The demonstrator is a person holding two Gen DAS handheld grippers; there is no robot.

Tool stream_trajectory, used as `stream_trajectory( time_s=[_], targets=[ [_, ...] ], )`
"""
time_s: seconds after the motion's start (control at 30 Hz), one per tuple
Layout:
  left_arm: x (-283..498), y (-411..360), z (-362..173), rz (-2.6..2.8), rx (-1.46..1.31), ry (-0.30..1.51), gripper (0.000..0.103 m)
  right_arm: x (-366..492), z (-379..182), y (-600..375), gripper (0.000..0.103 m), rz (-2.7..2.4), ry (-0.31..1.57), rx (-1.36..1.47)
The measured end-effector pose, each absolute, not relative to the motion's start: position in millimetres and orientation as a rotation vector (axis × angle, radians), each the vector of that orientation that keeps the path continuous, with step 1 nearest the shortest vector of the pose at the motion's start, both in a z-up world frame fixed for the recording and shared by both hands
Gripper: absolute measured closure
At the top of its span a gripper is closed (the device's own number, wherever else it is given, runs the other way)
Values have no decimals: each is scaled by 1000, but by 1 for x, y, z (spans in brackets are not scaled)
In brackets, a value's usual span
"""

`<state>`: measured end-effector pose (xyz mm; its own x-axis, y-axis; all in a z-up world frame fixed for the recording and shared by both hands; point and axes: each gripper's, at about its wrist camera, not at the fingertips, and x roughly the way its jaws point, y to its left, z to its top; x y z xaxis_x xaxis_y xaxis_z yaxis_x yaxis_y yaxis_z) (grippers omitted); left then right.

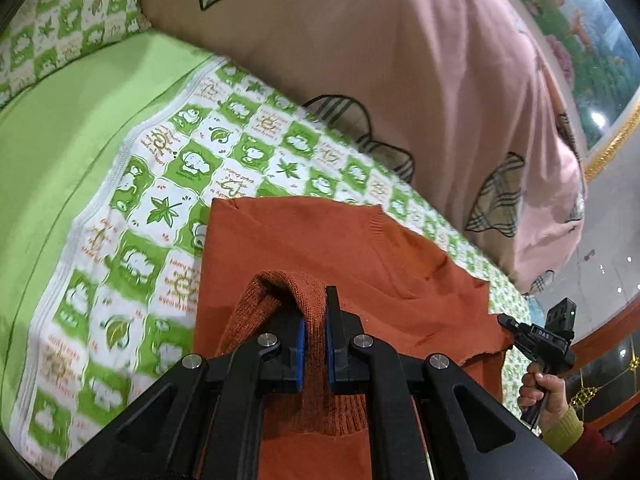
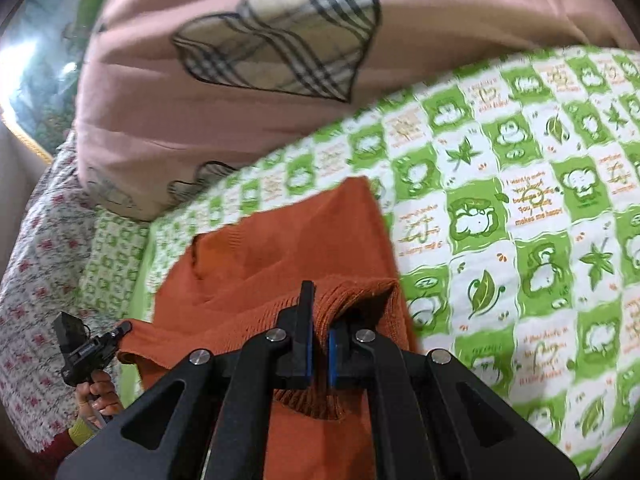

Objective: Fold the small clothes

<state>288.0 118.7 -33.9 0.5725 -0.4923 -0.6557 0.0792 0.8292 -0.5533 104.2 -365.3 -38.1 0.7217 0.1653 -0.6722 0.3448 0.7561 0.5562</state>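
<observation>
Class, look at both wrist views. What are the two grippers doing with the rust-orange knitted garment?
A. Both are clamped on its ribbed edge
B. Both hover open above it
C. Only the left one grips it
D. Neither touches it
A: the left gripper and right gripper each pinch ribbed fabric of the rust-orange knitted garment between their fingers.
</observation>
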Motion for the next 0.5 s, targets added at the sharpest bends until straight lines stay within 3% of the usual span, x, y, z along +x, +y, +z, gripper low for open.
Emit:
stream_trajectory(
  time_s=[0.27,0.33,0.37,0.4,0.5],
  targets=[
    [312,122,-67,-282,-495,1007,89,119,-61,-378,94,-116,821,784],
    [301,125,-61,-272,-493,995,76,113,-57,-381,88,-127,817,802],
    [291,128,-55,-270,-494,987,66,105,-51,-383,80,-156,805,796],
    [279,129,-50,-274,-496,977,64,97,-46,-385,68,-186,790,788],
    [243,120,-38,-315,-475,974,64,68,-24,-383,61,-257,719,745]
  ],
)
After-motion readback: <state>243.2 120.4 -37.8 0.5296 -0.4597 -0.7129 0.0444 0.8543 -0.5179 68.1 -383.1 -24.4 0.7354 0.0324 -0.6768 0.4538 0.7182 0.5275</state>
